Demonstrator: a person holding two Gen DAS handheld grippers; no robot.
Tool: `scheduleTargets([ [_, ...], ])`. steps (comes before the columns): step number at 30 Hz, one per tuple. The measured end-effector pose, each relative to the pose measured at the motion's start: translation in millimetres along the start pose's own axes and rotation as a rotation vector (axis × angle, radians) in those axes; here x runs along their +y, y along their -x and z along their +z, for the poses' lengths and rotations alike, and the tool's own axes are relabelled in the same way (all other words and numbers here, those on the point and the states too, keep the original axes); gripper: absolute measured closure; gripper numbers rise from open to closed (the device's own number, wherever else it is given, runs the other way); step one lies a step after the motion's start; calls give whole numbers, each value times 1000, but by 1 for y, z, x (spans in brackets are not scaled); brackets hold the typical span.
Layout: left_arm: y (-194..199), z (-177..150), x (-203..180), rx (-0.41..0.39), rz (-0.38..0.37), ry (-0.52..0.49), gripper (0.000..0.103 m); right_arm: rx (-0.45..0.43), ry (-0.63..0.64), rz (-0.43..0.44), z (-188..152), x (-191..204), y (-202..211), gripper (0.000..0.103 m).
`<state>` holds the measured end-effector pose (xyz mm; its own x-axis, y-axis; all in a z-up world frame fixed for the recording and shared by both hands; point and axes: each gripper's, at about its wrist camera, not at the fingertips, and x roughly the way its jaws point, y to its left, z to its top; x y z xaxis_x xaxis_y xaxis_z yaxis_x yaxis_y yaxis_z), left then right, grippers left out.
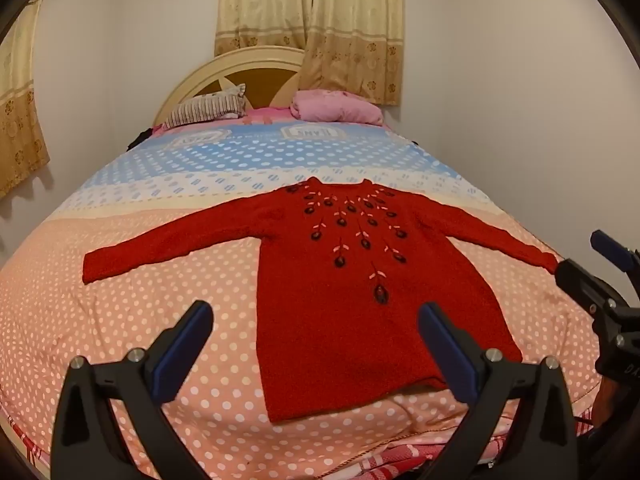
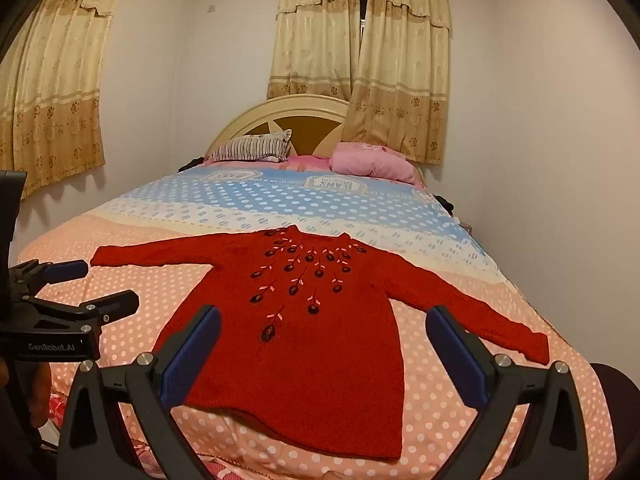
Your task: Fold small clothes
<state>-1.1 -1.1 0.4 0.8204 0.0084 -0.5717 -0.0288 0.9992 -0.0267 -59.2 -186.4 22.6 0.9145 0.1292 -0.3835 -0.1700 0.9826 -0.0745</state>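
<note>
In the right wrist view, the left gripper (image 2: 100, 284) is reaching in from the left edge, jaws spread and empty, its black body reading "GenRobot.AI". At centre frame, a red sweater (image 2: 304, 344) is lying flat on the dotted bedspread (image 2: 132, 276), sleeves out, hem nearest the cameras. The right gripper (image 2: 324, 356) is hovering at lower centre, jaws wide with nothing between them. A printed patch (image 2: 334, 184) at upper centre is showing writing too blurred to read.
</note>
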Motion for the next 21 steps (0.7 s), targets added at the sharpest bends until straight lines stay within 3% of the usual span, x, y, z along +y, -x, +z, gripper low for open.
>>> scheduleTargets([
  [21, -10, -4, 6, 24, -15, 35, 0, 10, -22, 17, -7, -5, -9, 1],
])
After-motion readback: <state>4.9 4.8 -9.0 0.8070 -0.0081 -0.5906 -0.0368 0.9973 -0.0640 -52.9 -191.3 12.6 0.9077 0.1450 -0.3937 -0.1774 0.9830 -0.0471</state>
